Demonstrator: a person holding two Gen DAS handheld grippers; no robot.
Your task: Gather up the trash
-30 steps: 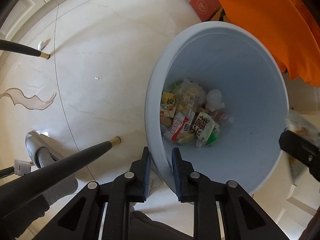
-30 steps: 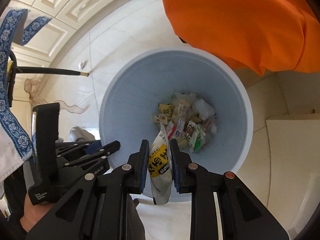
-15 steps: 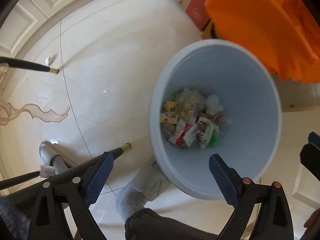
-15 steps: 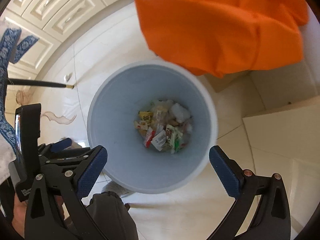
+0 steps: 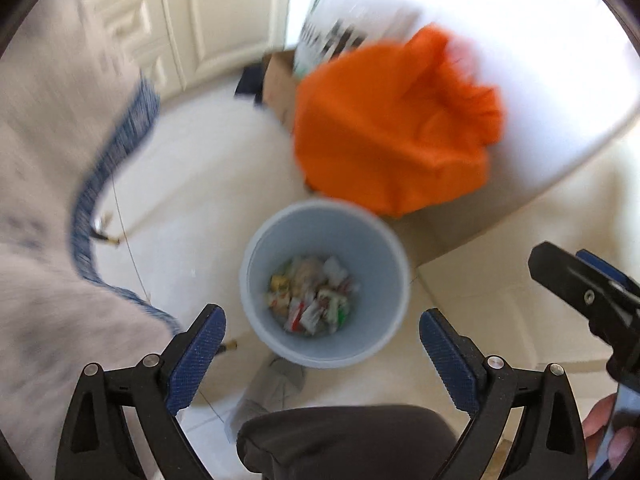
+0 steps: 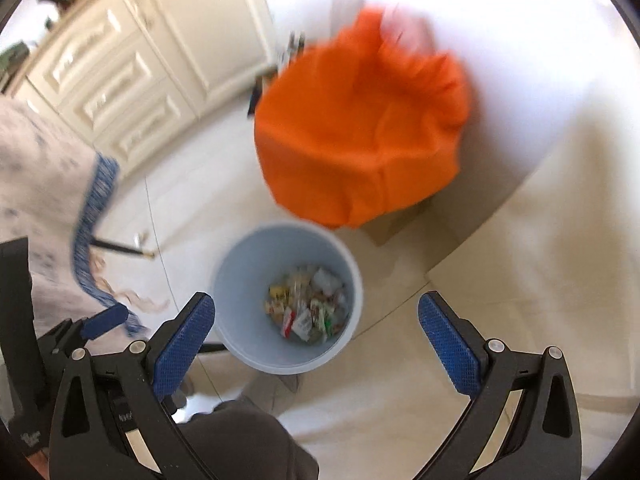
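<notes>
A pale blue bin [image 5: 320,232] stands on the cream floor, and a heap of wrappers and paper scraps [image 5: 312,300] lies at its bottom. High above it my left gripper [image 5: 320,316] is open, nothing between its blue pads. My right gripper [image 6: 316,300] also hangs open and empty over the bin [image 6: 280,256] and its trash [image 6: 308,308]. Each gripper shows at the edge of the other's view: the right gripper [image 5: 584,288] at the right, the left gripper [image 6: 104,318] at the left. Both views are blurred.
An orange cloth [image 5: 392,136] drapes over a box behind the bin. A white tablecloth with a blue border [image 5: 40,240] hangs at the left over black table legs [image 6: 120,248]. Cream cabinets [image 6: 120,72] line the back. The person's dark knee [image 5: 344,440] and grey sock [image 5: 276,384] are below.
Both grippers opened wide and rose well away from the bin. The yellow wrapper that the right gripper held is out of its jaws. The bin now looks much smaller.
</notes>
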